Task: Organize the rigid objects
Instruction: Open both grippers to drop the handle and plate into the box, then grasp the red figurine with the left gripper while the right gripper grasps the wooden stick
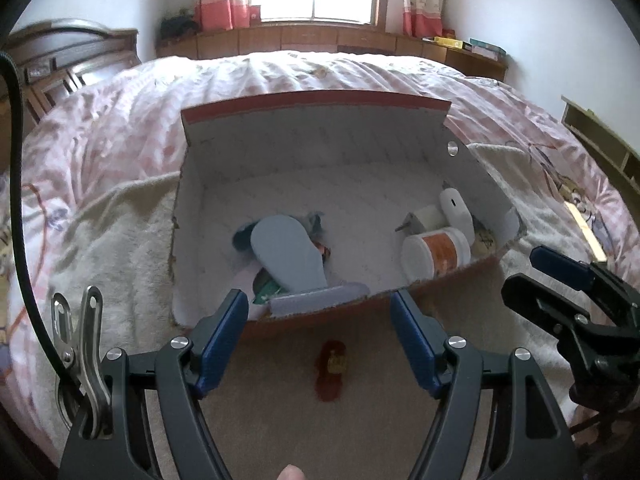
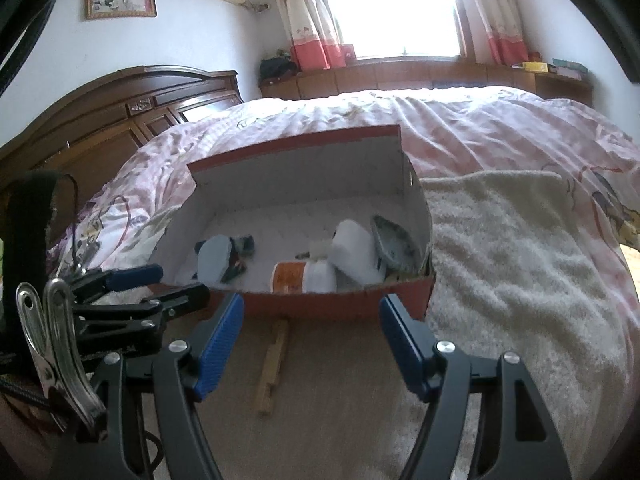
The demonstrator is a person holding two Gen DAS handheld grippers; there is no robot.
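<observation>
A red cardboard box (image 1: 434, 282) with a white inside stands open on a fluffy blanket, its lid raised behind it. In it lie a grey-blue flat sole-shaped piece (image 1: 288, 254), an orange-labelled white jar (image 1: 436, 254) on its side and a white bottle (image 1: 456, 212). A small red object (image 1: 331, 370) lies on the blanket in front of the box, below my open left gripper (image 1: 318, 312). In the right wrist view a wooden stick-like piece (image 2: 274, 364) lies before the box (image 2: 340, 304), under my open right gripper (image 2: 312, 312). Neither gripper holds anything.
The blanket (image 2: 500, 260) covers part of a bed with a pink quilt (image 1: 120, 128). A dark wooden headboard (image 2: 100, 120) is at the left, and a window with a wooden ledge (image 1: 320, 38) is behind the bed. Each gripper shows in the other's view: the right gripper (image 1: 536, 276), the left gripper (image 2: 168, 282).
</observation>
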